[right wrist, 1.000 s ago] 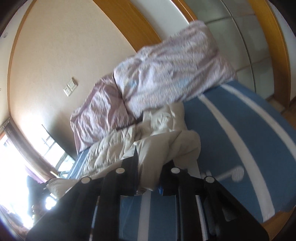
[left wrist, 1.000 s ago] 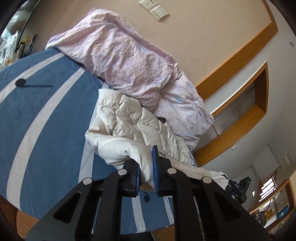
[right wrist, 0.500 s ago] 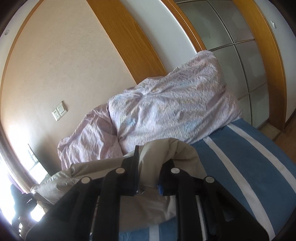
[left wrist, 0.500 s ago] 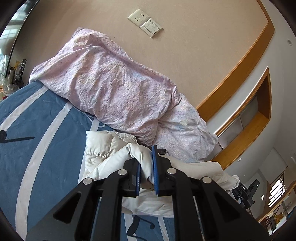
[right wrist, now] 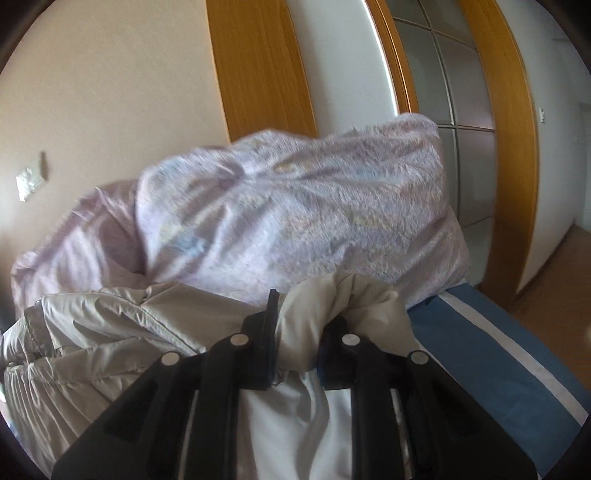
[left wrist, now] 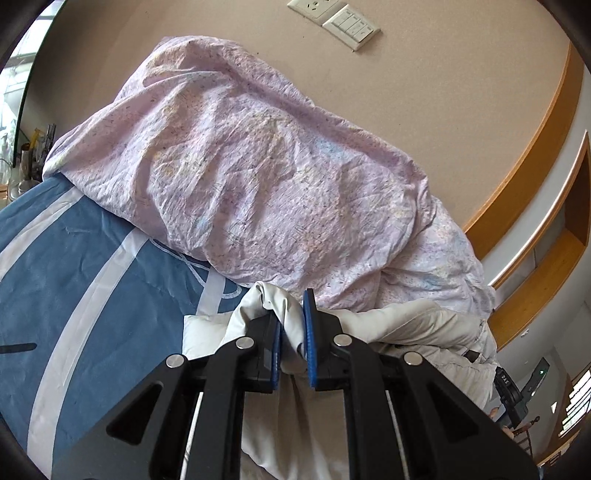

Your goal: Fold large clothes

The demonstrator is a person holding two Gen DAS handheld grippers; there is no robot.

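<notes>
A cream padded jacket (left wrist: 417, 328) lies on the blue bed cover with white stripes (left wrist: 74, 295). My left gripper (left wrist: 291, 332) is shut on a bunched edge of the jacket, close to the lilac pillows. The jacket stretches away to the right toward the other gripper. In the right wrist view my right gripper (right wrist: 299, 332) is shut on another bunched edge of the jacket (right wrist: 110, 332), which stretches off to the left. The fabric hides the right fingertips.
Two lilac pillows (left wrist: 240, 177) lean on the beige wall at the bed's head; they also show in the right wrist view (right wrist: 295, 214). Wall sockets (left wrist: 332, 18) sit above. A wooden door frame (right wrist: 509, 147) and the blue cover (right wrist: 498, 369) are at right.
Both grippers have carried the jacket's edge forward toward the pillows, which now fill the views. The jacket's quilted lining is now covered by the folded-over part.
</notes>
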